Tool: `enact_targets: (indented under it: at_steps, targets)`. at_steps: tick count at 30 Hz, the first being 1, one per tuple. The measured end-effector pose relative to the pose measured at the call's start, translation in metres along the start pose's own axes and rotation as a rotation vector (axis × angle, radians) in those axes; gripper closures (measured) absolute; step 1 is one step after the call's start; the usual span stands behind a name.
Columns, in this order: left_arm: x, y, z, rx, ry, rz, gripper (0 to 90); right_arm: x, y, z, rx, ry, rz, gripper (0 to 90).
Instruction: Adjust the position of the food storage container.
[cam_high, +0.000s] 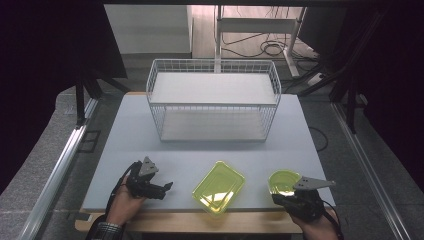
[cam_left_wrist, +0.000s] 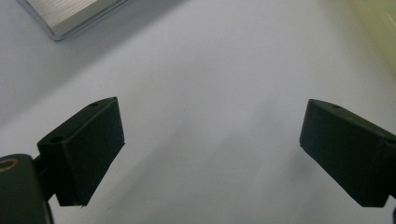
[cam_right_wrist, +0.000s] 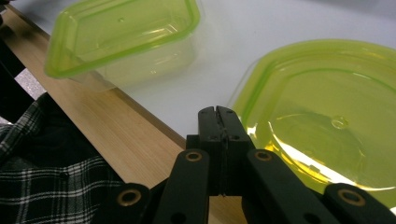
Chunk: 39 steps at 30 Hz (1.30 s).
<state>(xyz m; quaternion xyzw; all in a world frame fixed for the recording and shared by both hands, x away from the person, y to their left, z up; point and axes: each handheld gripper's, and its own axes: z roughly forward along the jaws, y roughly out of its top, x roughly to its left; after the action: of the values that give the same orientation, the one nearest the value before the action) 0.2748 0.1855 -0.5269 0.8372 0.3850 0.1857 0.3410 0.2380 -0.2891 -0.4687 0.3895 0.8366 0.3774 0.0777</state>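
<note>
A yellow-green rectangular container lies tilted near the table's front edge, also in the right gripper view. A round yellow-green bowl sits to its right. My right gripper is just in front of the bowl at the front edge. In the right gripper view its jaws are pressed together beside the bowl's rim, with nothing visible between them. My left gripper rests at the front left, pointing right toward the rectangular container. Its jaws stand wide apart over bare table in the left gripper view.
A white wire basket with a shelf stands at the back middle of the grey tabletop. The wooden front edge of the table runs under the right gripper, with a plaid sleeve beside it. A pale panel corner lies ahead of the left gripper.
</note>
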Motion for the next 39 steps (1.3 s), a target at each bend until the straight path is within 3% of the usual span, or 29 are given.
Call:
enact_targets:
  at_steps: [10,29,32,36,39]
  targets:
    - [-0.001,0.0,0.001,0.006,0.0,0.001,6.2,-0.018,-0.002,0.002,0.009,-0.016,0.028,89.3]
    - [-0.004,0.001,0.003,0.015,-0.015,0.003,6.1,-0.071,0.011,0.002,-0.036,-0.098,0.081,89.3]
    - [-0.005,0.002,0.003,0.018,-0.029,-0.004,6.0,-0.07,0.011,0.002,-0.037,-0.119,0.086,89.3]
    - [-0.017,0.004,0.001,0.036,-0.08,0.0,6.5,-0.059,0.014,0.007,-0.033,-0.103,0.061,89.3]
    - [-0.032,0.006,-0.004,0.036,-0.101,0.052,16.7,-0.051,0.016,0.016,-0.02,-0.079,0.037,89.2]
